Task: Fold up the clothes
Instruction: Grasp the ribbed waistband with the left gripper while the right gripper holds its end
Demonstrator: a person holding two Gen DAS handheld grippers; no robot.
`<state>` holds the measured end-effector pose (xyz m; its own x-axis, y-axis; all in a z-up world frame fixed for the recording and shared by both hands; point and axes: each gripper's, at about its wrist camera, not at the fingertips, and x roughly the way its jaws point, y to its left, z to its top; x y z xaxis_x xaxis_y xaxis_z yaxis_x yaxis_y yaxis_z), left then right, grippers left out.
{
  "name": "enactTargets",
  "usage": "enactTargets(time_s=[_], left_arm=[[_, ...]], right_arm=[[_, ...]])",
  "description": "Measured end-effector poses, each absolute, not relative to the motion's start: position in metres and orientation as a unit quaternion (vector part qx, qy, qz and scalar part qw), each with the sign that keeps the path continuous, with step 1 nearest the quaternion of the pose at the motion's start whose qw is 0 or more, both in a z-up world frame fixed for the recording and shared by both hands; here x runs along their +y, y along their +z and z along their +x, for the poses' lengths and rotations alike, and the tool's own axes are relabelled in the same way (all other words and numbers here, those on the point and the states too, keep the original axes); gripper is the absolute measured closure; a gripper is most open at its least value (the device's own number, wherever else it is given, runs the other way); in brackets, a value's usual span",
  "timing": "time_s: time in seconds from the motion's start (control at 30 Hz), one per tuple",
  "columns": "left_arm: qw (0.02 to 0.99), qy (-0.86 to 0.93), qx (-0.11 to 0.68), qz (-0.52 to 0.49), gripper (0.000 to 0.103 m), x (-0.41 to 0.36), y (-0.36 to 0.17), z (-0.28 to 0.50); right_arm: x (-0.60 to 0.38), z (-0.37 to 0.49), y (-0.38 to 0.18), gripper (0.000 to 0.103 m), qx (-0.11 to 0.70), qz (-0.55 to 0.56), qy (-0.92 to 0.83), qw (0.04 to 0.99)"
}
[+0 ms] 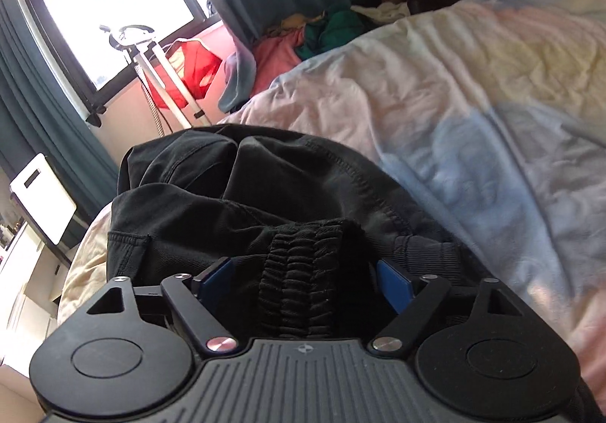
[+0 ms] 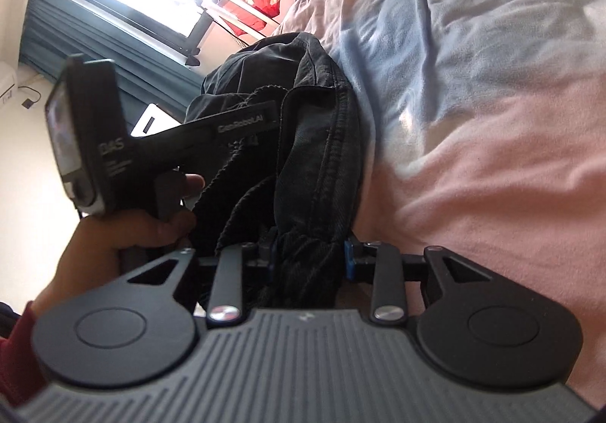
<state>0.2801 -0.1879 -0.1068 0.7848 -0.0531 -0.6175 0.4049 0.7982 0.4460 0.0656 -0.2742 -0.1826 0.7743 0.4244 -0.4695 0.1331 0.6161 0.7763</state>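
both claws on the black trousers [image 1: 265, 188] — right [image 2: 311, 256] seemingly clamped

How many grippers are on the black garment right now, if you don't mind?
2. The right gripper is clamped on bunched cloth of the black garment by the bed's edge; the left gripper straddles its gathered waistband, pads not visibly pressing.

Bedspread [image 1: 473, 89] lies open beyond the black garment [image 1: 265, 188] bunched ahead

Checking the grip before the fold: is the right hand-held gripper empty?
No, the right hand-held gripper has its blue pads closed on a bunched part of the black trousers.
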Motion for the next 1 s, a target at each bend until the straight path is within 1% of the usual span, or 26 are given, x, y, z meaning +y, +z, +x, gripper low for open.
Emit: enactTargets(time_s=[0.03,0.07,0.1,0.17,0.2,0.23,0.33,0.43,0.6,0.73,0.83,0.93,1.0], left_arm=[[0.897,-0.120,0.308,0.292,0.037,-0.188,-0.110,0.286],[0.898,-0.120,0.312,0.287,0.057,-0.186,-0.112,0.290],[0.900,-0.128,0.315,0.273,0.065,-0.181,-0.111,0.291],[0.912,-0.130,0.308,0.237,0.067,-0.169,-0.107,0.288],[0.920,-0.128,0.298,0.221,0.080,-0.162,-0.103,0.283],[0.926,-0.124,0.287,0.213,0.090,-0.156,-0.099,0.277],[0.947,-0.108,0.246,0.175,0.092,-0.130,-0.080,0.253],[0.966,-0.080,0.219,0.111,0.094,-0.088,-0.054,0.231],[0.978,-0.021,0.209,-0.011,0.094,0.002,-0.026,0.202],[0.957,0.019,0.264,-0.117,0.093,0.087,-0.042,0.191],[0.936,0.021,0.308,-0.171,0.092,0.132,-0.073,0.184],[0.911,0.015,0.340,-0.234,0.091,0.158,-0.096,0.180],[0.901,0.015,0.348,-0.259,0.089,0.166,-0.099,0.173]], right_arm=[[-0.274,0.067,-0.183,0.069,0.325,0.429,0.087,0.838],[-0.273,0.068,-0.183,0.069,0.324,0.424,0.088,0.841],[-0.272,0.068,-0.183,0.069,0.323,0.420,0.088,0.844],[-0.270,0.069,-0.181,0.069,0.321,0.408,0.089,0.850],[-0.269,0.070,-0.181,0.068,0.321,0.405,0.088,0.852],[-0.269,0.070,-0.180,0.068,0.321,0.402,0.088,0.853],[-0.268,0.071,-0.180,0.068,0.321,0.393,0.087,0.857],[-0.265,0.069,-0.178,0.068,0.322,0.378,0.084,0.864],[-0.258,0.065,-0.173,0.068,0.322,0.351,0.079,0.876],[-0.254,0.064,-0.169,0.068,0.317,0.336,0.087,0.882],[-0.246,0.062,-0.162,0.068,0.308,0.310,0.106,0.893],[-0.238,0.062,-0.158,0.068,0.301,0.294,0.124,0.898],[-0.237,0.063,-0.157,0.068,0.302,0.296,0.129,0.897]])
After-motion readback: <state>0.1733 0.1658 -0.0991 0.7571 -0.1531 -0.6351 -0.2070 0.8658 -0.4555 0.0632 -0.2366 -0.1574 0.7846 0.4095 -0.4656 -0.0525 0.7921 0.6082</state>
